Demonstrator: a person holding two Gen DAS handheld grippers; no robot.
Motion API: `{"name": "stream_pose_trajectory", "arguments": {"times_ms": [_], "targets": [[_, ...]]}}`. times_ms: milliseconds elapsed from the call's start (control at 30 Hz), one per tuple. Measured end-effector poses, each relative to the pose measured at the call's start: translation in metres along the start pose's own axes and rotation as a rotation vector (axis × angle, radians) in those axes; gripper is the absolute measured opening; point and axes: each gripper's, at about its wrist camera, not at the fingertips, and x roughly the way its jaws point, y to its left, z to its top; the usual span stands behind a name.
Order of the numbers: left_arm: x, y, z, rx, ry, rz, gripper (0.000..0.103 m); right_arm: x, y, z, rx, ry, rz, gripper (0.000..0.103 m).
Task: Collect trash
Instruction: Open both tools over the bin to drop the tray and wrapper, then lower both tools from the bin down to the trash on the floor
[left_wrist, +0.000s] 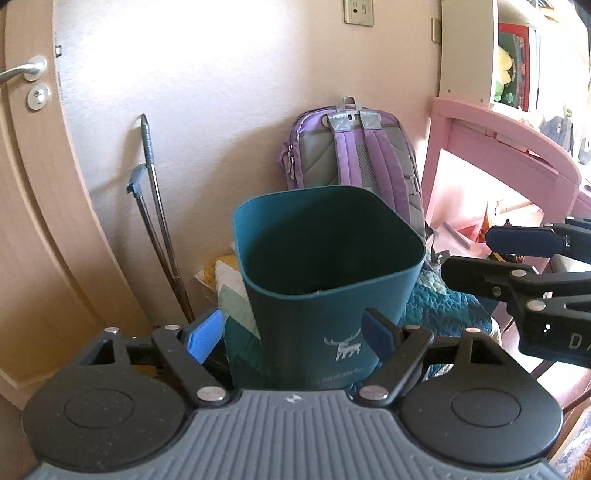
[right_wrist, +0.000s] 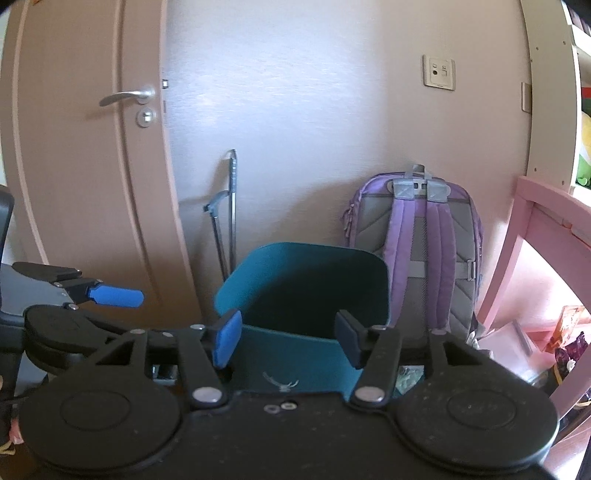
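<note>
You hold no trash now: your left tool (left_wrist: 293, 336) and right tool (right_wrist: 286, 341) both stand apart and empty. The teal trash bin (left_wrist: 325, 266) stands just ahead of both, on a quilt (left_wrist: 443, 306). Its inside is too dark to judge, and no loose trash is visible.

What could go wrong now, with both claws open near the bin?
1. The teal bin seems to stand on a soft quilt; a push from the open left claw might tip it.
2. The right claw, also open, is close to the left one, so they may collide at the bin's rim.
</note>
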Motion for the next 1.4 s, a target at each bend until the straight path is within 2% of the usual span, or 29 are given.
{"name": "stream_pose_trajectory", "arguments": {"times_ms": [133,167,233,267,500,733,1033,1400], "targets": [[-0.015,0.006,-0.015,-0.004,-0.005,-0.001,0.083,-0.011,0.008,-0.011,-0.004,0.005,0.025,0.057],[-0.019,0.007,-0.019,-0.005,-0.007,0.002,0.086,-0.013,0.009,-0.014,-0.005,0.007,0.032,0.058],[-0.024,0.011,-0.026,-0.013,-0.014,0.004,0.099,-0.015,0.013,-0.02,-0.01,0.011,0.045,0.058],[-0.028,0.013,-0.03,-0.018,-0.021,0.002,0.1,-0.016,0.016,-0.024,-0.011,0.013,0.049,0.058],[-0.039,0.031,-0.059,-0.026,-0.042,0.02,0.101,-0.016,0.033,-0.058,-0.007,0.048,0.083,0.058],[-0.026,0.048,-0.102,-0.01,-0.004,0.025,0.101,0.002,0.05,-0.099,-0.008,0.104,0.119,0.058],[0.023,0.075,-0.171,-0.009,0.088,-0.009,0.101,0.055,0.065,-0.166,0.007,0.215,0.164,0.059],[0.138,0.1,-0.271,0.032,0.304,-0.013,0.101,0.151,0.061,-0.275,0.013,0.494,0.153,0.059]]}}
